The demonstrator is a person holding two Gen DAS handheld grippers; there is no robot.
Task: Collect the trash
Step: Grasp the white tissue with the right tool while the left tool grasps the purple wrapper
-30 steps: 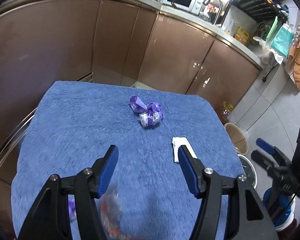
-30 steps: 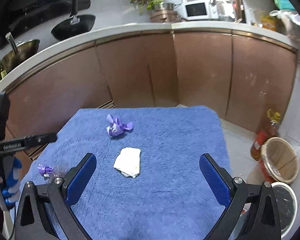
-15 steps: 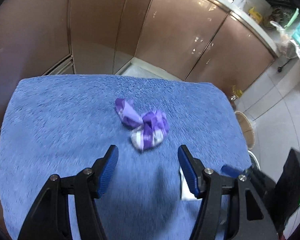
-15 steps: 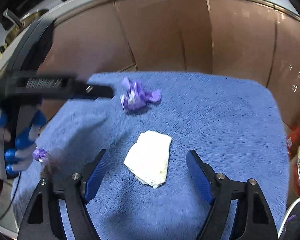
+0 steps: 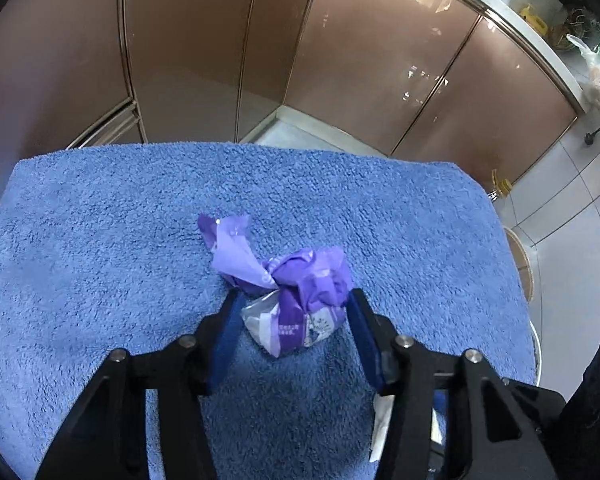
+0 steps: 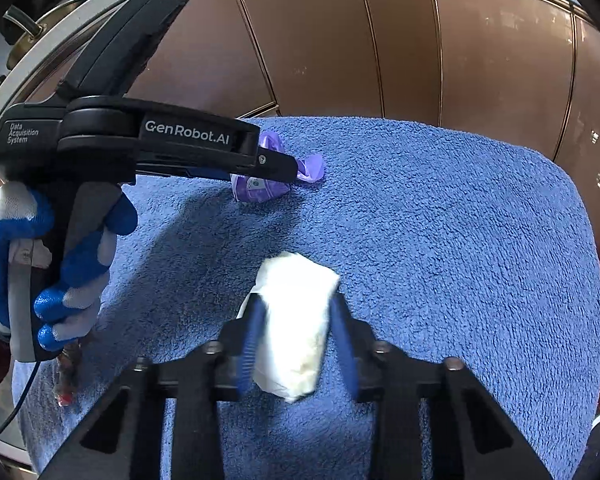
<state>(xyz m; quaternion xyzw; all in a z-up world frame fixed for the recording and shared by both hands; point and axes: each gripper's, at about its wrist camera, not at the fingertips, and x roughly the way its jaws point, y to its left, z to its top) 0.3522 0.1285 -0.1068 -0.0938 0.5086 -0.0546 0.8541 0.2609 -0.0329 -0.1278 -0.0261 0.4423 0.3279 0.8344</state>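
Note:
A crumpled purple wrapper [image 5: 288,292] lies on the blue towel [image 5: 100,248]. My left gripper [image 5: 292,304] is open with its blue fingers on either side of the wrapper's near end. The wrapper also shows in the right wrist view [image 6: 260,188], partly hidden by the left gripper. A folded white tissue [image 6: 296,320] lies on the towel [image 6: 460,240]. My right gripper [image 6: 296,308] is open around the tissue, its fingers close to both sides. An edge of the tissue shows in the left wrist view [image 5: 380,420].
A small clear and red wrapper [image 6: 66,376] lies near the towel's left edge, below the gloved hand [image 6: 40,240]. Brown cabinet doors [image 5: 340,60] stand behind the table. A woven basket [image 5: 522,264] stands on the tiled floor at the right.
Both grippers have moved forward and down. The left one now straddles the purple wrapper, and the right one has narrowed around the white tissue.

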